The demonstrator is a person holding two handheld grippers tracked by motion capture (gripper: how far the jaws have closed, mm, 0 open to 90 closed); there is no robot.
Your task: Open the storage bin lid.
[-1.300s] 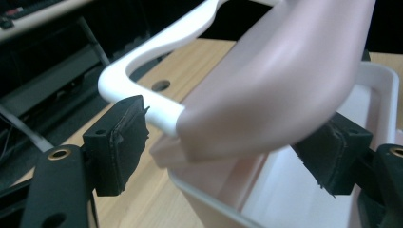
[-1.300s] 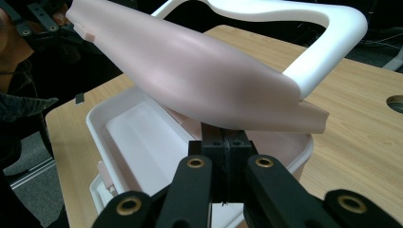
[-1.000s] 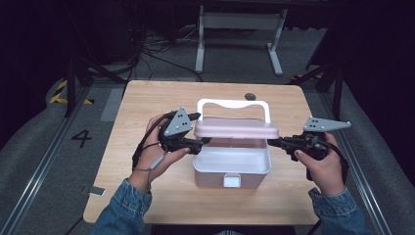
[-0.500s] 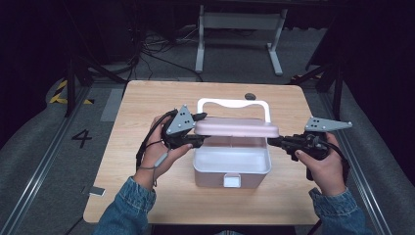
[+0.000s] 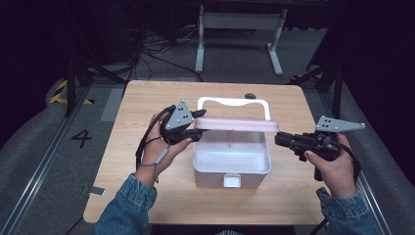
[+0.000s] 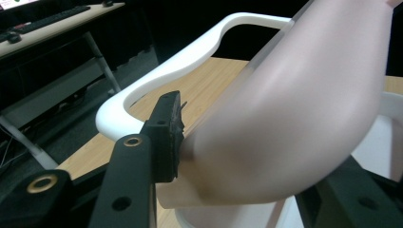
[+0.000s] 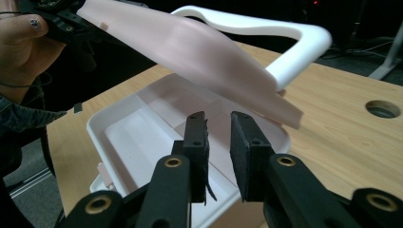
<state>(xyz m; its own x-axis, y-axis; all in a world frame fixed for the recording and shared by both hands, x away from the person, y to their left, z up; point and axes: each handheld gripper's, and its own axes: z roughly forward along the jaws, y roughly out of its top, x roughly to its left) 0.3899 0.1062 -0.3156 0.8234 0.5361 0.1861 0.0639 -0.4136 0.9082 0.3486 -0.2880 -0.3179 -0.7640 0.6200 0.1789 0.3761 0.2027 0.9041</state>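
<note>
- On the wooden table [image 5: 147, 196] sits a white plastic box [image 5: 232, 166], near the middle, with a small clip on its front wall.
- Its pink lid [image 5: 235, 125] is lifted up off the box and hangs over the back part of it, a bit tilted.
- Behind the lid stands the white handle [image 5: 234, 103] of the box, shaped like a big loop.
- At the left end of the lid is the left gripper [image 5: 198, 129]. Its black jaws pinch the lid's edge, one jaw on each side of the pink plastic.
- Holding that gripper is the left hand [image 5: 159, 142]. The arm comes up from the bottom in a blue denim sleeve [image 5: 125, 205], and the wrist bends in toward the box.
- Over at the right end of the box is the right gripper [image 5: 280, 140]. Its jaws point left at the box and sit just beside the lid's right end, not touching it.
- Those jaws are a little apart, with nothing between them.
- Wrapped around that gripper from below is the right hand [image 5: 333, 164], with the arm coming straight up from the bottom edge.
- Inside, the box looks bare, with low walls that split it into parts.
</note>
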